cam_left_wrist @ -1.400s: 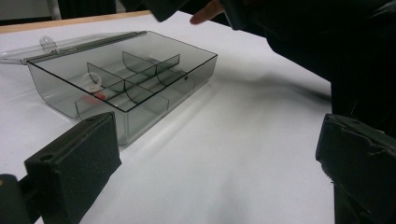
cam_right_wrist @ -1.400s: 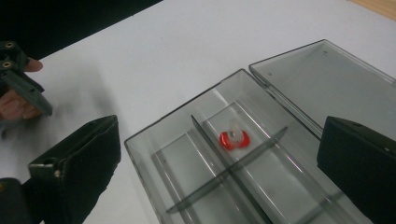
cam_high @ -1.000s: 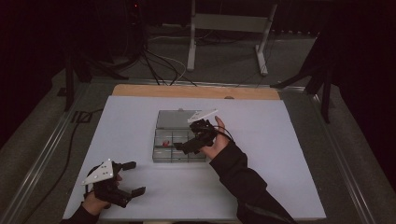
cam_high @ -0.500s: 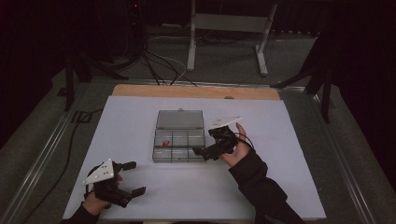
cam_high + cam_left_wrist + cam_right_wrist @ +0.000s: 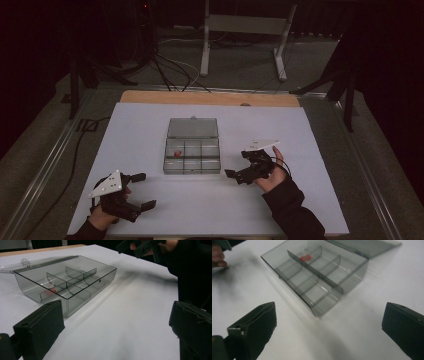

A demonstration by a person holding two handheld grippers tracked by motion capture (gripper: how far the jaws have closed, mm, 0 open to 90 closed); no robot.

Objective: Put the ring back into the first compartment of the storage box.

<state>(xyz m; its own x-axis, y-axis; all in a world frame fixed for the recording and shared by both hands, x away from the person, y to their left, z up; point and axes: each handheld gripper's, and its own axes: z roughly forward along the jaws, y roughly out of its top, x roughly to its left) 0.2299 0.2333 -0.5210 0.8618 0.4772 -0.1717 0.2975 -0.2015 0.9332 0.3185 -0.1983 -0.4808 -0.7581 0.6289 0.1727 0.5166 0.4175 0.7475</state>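
Observation:
A clear grey compartment box [image 5: 192, 159] lies in the middle of the white table, its lid [image 5: 192, 128] folded open toward the far side. A small red item [image 5: 176, 153] sits in a far-left compartment, and it also shows in the left gripper view [image 5: 50, 291] and the right gripper view [image 5: 305, 257]. My left gripper [image 5: 144, 190] rests near the front left, open and holding nothing, aimed at the box [image 5: 67, 285]. To the right of the box, my right gripper [image 5: 237, 164] is open and holds nothing, facing the box [image 5: 317, 272].
The white table top [image 5: 310, 130] ends in a wooden strip [image 5: 210, 98] at the far edge. Beyond it stand a metal frame [image 5: 245, 30] and floor cables [image 5: 170, 70]. The other hand [image 5: 218, 255] shows at the top left of the right gripper view.
My right gripper has drawn back from over the box to the table on its right, nearer the person. The left gripper has stayed put.

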